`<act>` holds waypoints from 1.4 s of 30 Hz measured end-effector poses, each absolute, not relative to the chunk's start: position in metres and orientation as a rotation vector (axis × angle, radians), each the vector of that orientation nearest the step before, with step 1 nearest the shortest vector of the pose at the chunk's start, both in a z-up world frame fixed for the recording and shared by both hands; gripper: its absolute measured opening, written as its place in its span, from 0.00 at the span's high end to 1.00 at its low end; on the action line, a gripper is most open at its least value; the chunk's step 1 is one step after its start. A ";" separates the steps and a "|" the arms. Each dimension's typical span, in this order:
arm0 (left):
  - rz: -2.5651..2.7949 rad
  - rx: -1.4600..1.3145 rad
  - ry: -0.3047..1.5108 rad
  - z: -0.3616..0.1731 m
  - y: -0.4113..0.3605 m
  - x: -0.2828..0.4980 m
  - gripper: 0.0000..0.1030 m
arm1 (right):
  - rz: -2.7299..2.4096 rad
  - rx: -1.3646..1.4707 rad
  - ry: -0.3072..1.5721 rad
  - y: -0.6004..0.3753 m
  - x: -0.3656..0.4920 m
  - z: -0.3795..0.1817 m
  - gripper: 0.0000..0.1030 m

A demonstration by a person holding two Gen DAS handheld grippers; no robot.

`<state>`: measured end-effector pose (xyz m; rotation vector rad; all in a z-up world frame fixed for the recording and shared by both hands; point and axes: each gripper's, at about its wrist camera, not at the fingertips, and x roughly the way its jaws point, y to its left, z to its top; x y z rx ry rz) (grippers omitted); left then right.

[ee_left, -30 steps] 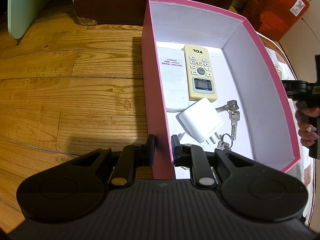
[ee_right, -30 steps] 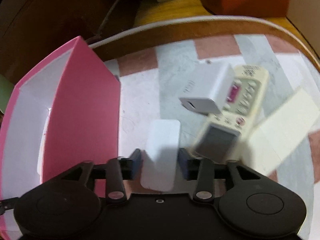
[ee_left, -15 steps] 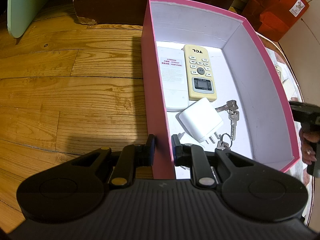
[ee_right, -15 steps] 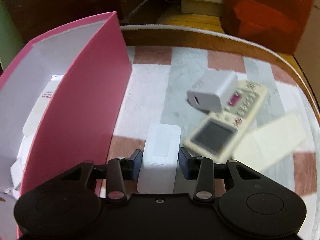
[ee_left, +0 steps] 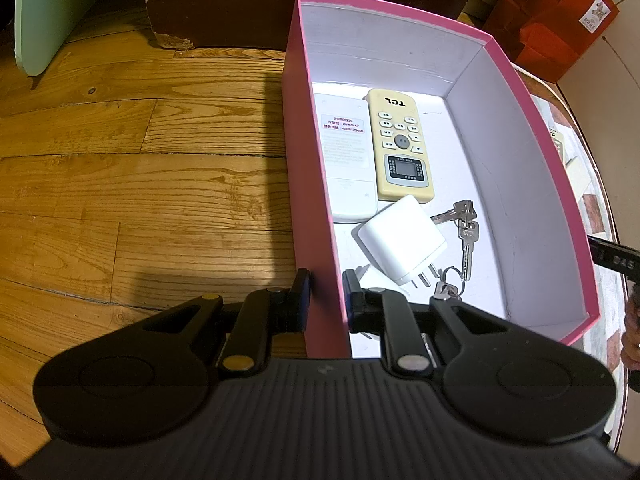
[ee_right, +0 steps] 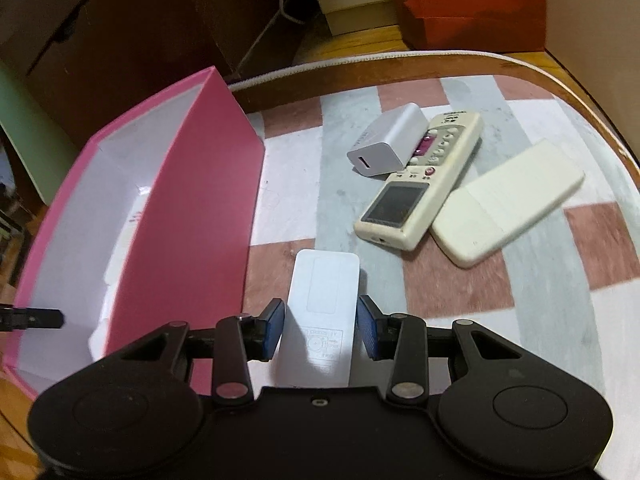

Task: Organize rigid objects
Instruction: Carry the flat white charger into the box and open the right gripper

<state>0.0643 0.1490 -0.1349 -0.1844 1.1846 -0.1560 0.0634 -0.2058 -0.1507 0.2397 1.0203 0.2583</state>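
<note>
My left gripper (ee_left: 325,294) is shut on the left wall of the pink box (ee_left: 310,168). Inside the box lie a white remote face down (ee_left: 346,160), a yellow TCL remote (ee_left: 402,148), a white plug adapter (ee_left: 402,240) and keys (ee_left: 464,236). My right gripper (ee_right: 320,326) is shut on a small white remote (ee_right: 322,312), held just right of the pink box (ee_right: 192,216), over the checked cloth. On the cloth lie a white charger (ee_right: 388,142), a cream remote (ee_right: 420,184) and a white remote face down (ee_right: 508,200).
The box stands at the edge of a round table with a wooden rim (ee_right: 580,92); wooden floor (ee_left: 140,168) lies to its left. Red paper bags (ee_left: 560,12) and dark furniture (ee_right: 100,32) stand behind.
My right gripper with the small white remote has swung and risen beside the box, so the view now looks further over the table. My left gripper has not moved.
</note>
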 end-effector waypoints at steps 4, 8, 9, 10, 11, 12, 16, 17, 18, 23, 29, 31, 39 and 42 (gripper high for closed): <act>-0.157 -0.185 1.185 -0.135 0.149 0.064 0.86 | 0.272 0.265 0.992 -0.212 0.053 -0.137 0.57; -0.156 -0.184 1.184 -0.135 0.149 0.064 0.86 | 0.300 0.277 0.949 -0.212 0.044 -0.115 0.57; -0.156 -0.183 1.184 -0.135 0.149 0.064 0.86 | 0.300 0.277 0.949 -0.212 0.044 -0.115 0.57; -0.156 -0.182 1.184 -0.135 0.149 0.064 0.86 | 0.311 0.278 0.938 -0.210 0.042 -0.109 0.57; -0.155 -0.181 1.184 -0.135 0.149 0.064 0.86 | 0.323 0.278 0.926 -0.209 0.040 -0.102 0.57; -0.155 -0.182 1.184 -0.135 0.149 0.064 0.86 | 0.341 0.277 0.913 -0.206 0.037 -0.094 0.57; -0.155 -0.182 1.184 -0.135 0.149 0.064 0.86 | 0.421 0.266 0.866 -0.192 0.029 -0.066 0.57; -0.155 -0.181 1.184 -0.135 0.149 0.064 0.86 | 0.446 0.262 0.856 -0.186 0.027 -0.059 0.57; -0.155 -0.182 1.184 -0.135 0.149 0.064 0.86 | 0.475 0.255 0.849 -0.179 0.024 -0.053 0.57; -0.156 -0.183 1.184 -0.135 0.149 0.064 0.86 | 0.591 0.203 0.853 -0.144 0.018 -0.042 0.57; -0.157 -0.184 1.184 -0.135 0.148 0.065 0.86 | 0.612 0.002 0.873 -0.101 0.023 -0.058 0.57; -0.158 -0.185 1.184 -0.135 0.149 0.065 0.86 | 0.603 -0.064 0.885 -0.091 0.026 -0.065 0.57; -0.158 -0.185 1.184 -0.135 0.149 0.065 0.86 | 0.556 -0.209 0.960 -0.075 0.031 -0.087 0.56; -0.159 -0.185 1.184 -0.135 0.149 0.065 0.86 | 0.543 -0.221 0.966 -0.073 0.032 -0.089 0.56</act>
